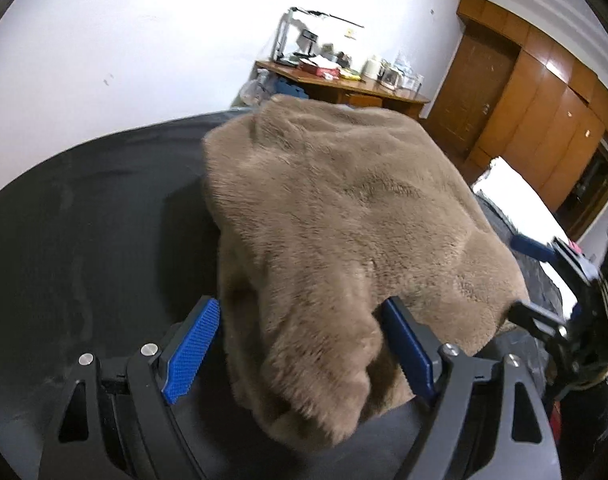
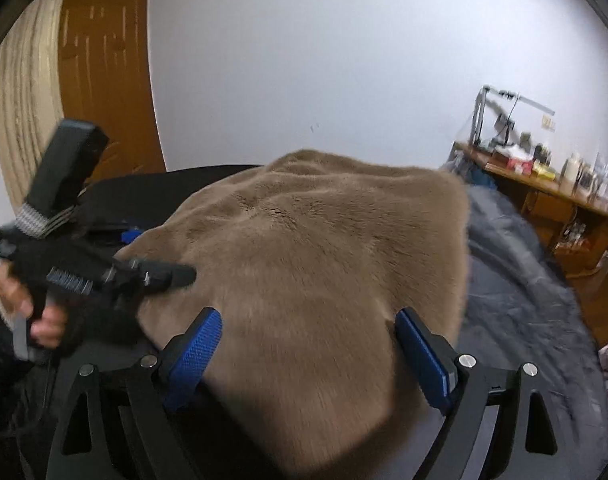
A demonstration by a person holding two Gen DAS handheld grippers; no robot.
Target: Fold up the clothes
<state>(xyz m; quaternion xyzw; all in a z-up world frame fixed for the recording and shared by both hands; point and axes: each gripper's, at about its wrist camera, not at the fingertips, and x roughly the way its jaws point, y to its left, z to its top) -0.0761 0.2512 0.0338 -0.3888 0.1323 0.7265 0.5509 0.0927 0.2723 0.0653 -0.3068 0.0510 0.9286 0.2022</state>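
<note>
garment: brown fleece garment, bunched into a thick folded heap on the dark bed cover, filling both views from centre to 6 o'clock.
left gripper: jaws spread wide, a fleece fold bulging between the blue pads; no clamp visible.
right gripper: jaws apart, straddling the fleece's near edge, no pinch.
background: wooden desk at 1 o'clock, wardrobe at 2 o'clock.
</note>
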